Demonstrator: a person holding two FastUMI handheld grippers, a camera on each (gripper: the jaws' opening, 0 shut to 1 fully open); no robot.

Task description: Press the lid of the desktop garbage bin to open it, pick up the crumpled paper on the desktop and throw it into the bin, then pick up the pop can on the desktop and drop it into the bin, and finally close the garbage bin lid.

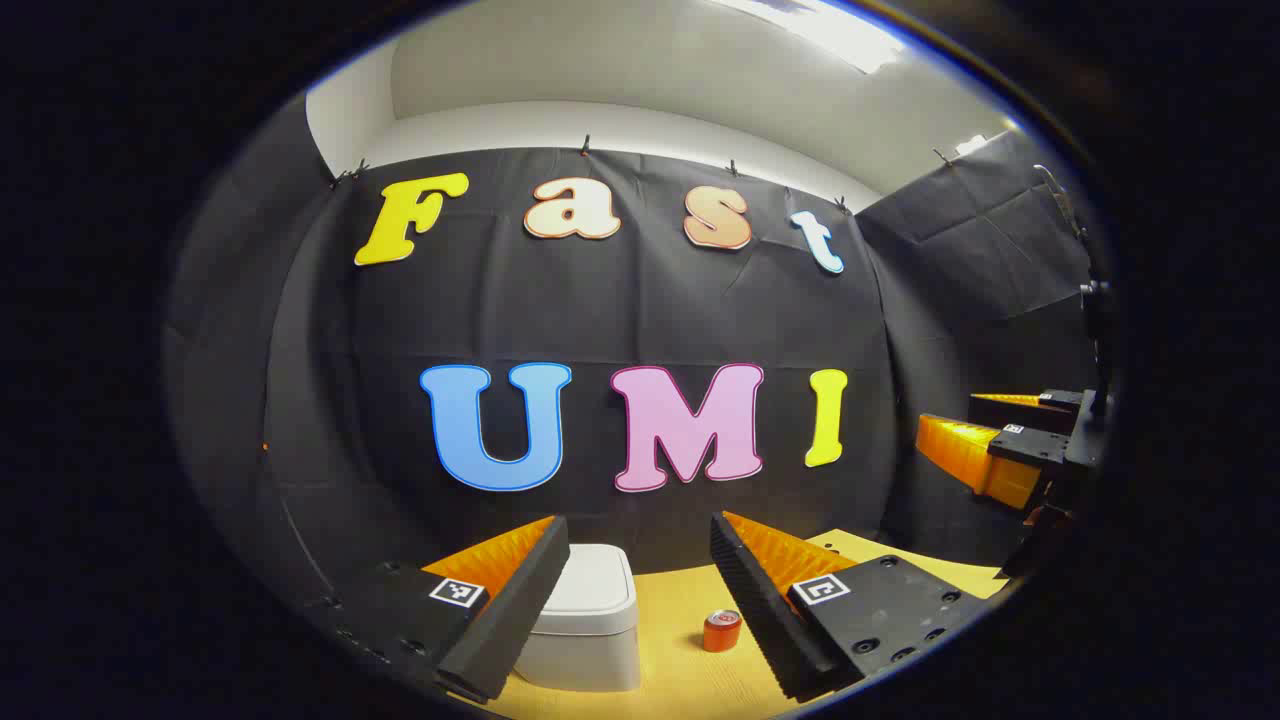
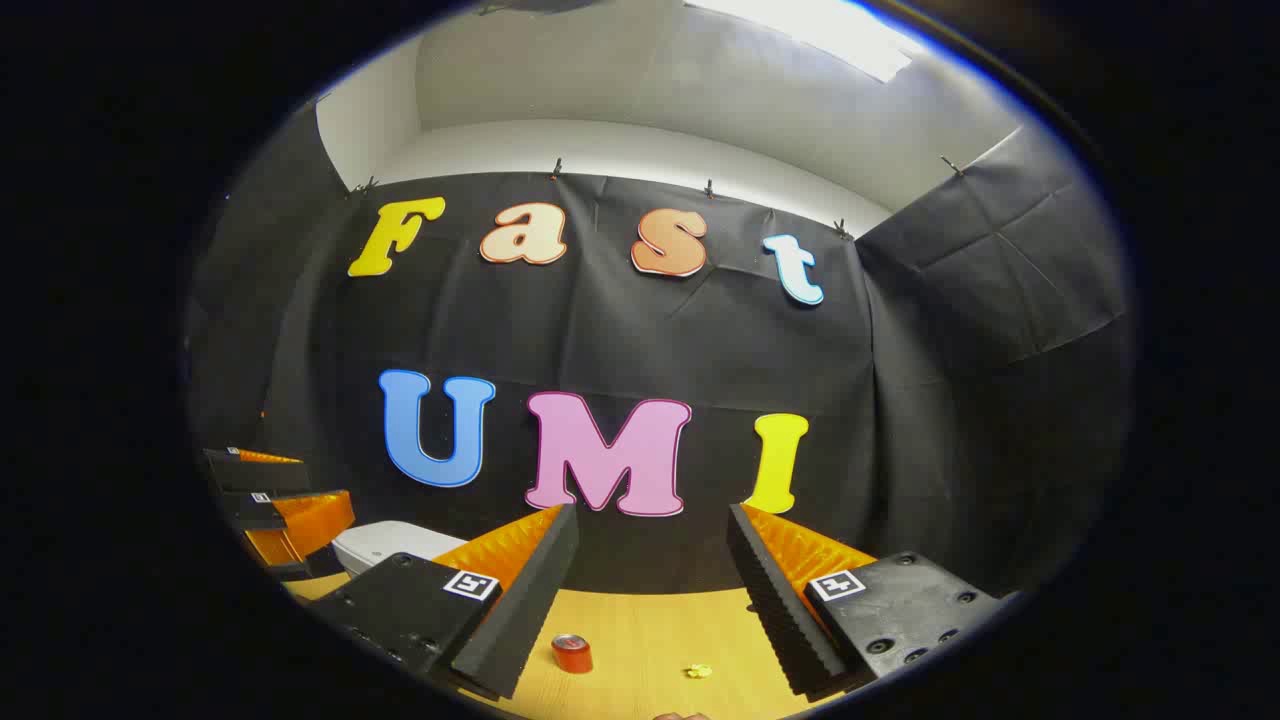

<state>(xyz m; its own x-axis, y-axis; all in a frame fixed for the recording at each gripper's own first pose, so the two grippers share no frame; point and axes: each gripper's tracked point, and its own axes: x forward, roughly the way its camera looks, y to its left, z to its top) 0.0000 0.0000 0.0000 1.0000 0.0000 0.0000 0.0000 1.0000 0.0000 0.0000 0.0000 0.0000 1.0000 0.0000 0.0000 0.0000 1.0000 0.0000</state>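
white bin [image 1: 590,615], red can [image 1: 721,631], yellow paper [image 2: 698,671]

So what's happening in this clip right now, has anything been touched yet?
Nothing is being handled. The left gripper and the right gripper are both open and empty, held above the table. The white bin sits with its lid down, the red can stands upright on the table, and a small yellowish scrap, possibly the crumpled paper, lies to the can's right in the right gripper view.

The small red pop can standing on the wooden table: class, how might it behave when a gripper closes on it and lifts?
The small red pop can stands upright on the yellow wooden table, so a sideways nudge may tip it, and its round body would then probably roll. Its smooth metal wall looks slippery and thin; a hard squeeze might dent it.
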